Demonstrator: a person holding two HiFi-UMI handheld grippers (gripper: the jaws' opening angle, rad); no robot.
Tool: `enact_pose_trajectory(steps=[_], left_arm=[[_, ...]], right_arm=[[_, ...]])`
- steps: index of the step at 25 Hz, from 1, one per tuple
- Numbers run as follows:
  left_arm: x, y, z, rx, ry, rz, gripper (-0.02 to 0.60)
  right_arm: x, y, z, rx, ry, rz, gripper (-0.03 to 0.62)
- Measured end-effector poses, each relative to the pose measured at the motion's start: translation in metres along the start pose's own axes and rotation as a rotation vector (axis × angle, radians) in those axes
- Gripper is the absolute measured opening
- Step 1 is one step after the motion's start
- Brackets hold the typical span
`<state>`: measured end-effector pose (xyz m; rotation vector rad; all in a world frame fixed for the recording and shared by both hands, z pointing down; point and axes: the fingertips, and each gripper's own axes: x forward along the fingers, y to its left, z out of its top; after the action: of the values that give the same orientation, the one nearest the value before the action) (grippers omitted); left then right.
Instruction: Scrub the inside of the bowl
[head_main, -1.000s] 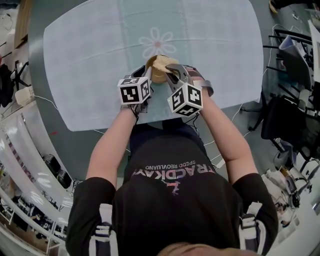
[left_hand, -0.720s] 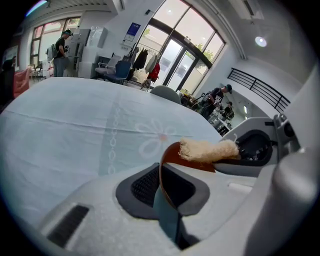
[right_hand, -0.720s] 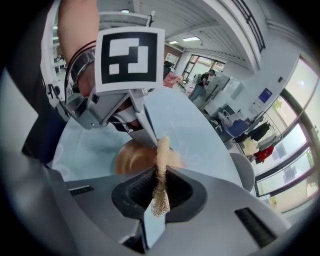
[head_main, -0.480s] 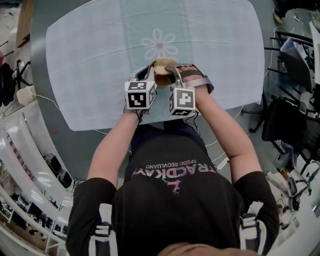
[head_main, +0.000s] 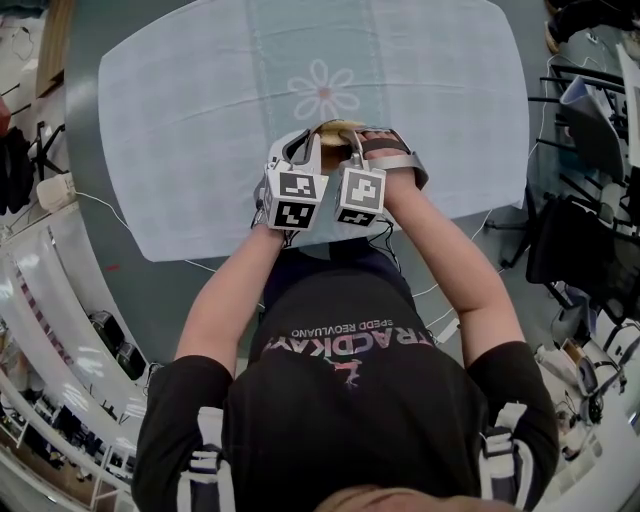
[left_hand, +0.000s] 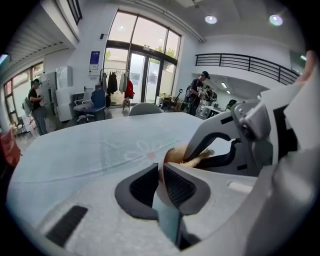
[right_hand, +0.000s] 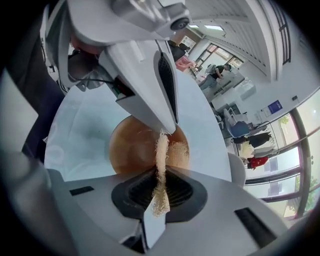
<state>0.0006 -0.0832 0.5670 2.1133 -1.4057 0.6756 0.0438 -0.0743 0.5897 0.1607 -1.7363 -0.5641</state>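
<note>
Scrubbing of the inside is judged to be the step in hand. The bowl (right_hand: 131, 150), brown and shallow, is held at the near edge of the table (head_main: 80, 150), over the pale tablecloth (head_main: 190, 130) and just on the person's side of its printed flower (head_main: 322, 90). Whether the bowl's base rests on the cloth cannot be told.

The left gripper (left_hand: 161, 175) is clamped on the bowl's rim. Only the thin wall is seen between the two dark pads, with the jaws nearly together; they have just been eased open a little, yet the rim is gripped between them. The right gripper (right_hand: 160, 177) is closed tightly on a fibrous scrubber (right_hand: 161, 150), a pale, thin, frayed strip. Its free end hangs out past the jaws and lies against the bowl's inner surface, close to the rim where the left gripper's finger sits.

In the head view the two marker cubes are seen nearly touching, so little room is left between the tools.

For the next move, the scrubber would need to be pressed against the inner wall and swept round it or across the bottom. The rim must be kept firmly pinched meanwhile so the bowl is not turned or dragged. Care is called for that the right jaws are not knocked against the left finger.
</note>
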Motion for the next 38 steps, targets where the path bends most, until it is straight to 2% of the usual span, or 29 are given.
enact_pose_trajectory(steps=[4, 13, 24, 28, 31, 34, 38], left_arm=[[-0.004, 0.003, 0.004, 0.027, -0.029, 0.01, 0.041], [-0.013, 0.004, 0.02, -0.001, -0.087, 0.022, 0.048], [-0.02, 0.005, 0.027, -0.052, -0.123, 0.028, 0.049], [-0.024, 0.003, 0.027, -0.074, -0.132, 0.047, 0.049], [-0.027, 0.003, 0.028, -0.102, -0.149, 0.067, 0.049], [-0.031, 0.005, 0.029, -0.163, -0.17, 0.085, 0.049], [-0.037, 0.005, 0.031, -0.233, -0.189, 0.082, 0.049]], right_arm=[[0.001, 0.004, -0.001, 0.034, 0.014, 0.019, 0.032], [-0.004, 0.02, -0.003, 0.116, 0.025, 0.103, 0.032], [-0.012, 0.038, 0.018, 0.227, -0.037, 0.163, 0.032], [-0.022, 0.039, 0.025, 0.325, -0.085, 0.183, 0.032], [-0.03, 0.036, 0.032, 0.391, -0.137, 0.182, 0.032], [-0.039, 0.033, 0.042, 0.446, -0.19, 0.183, 0.032], [-0.048, 0.03, 0.051, 0.463, -0.231, 0.175, 0.032]])
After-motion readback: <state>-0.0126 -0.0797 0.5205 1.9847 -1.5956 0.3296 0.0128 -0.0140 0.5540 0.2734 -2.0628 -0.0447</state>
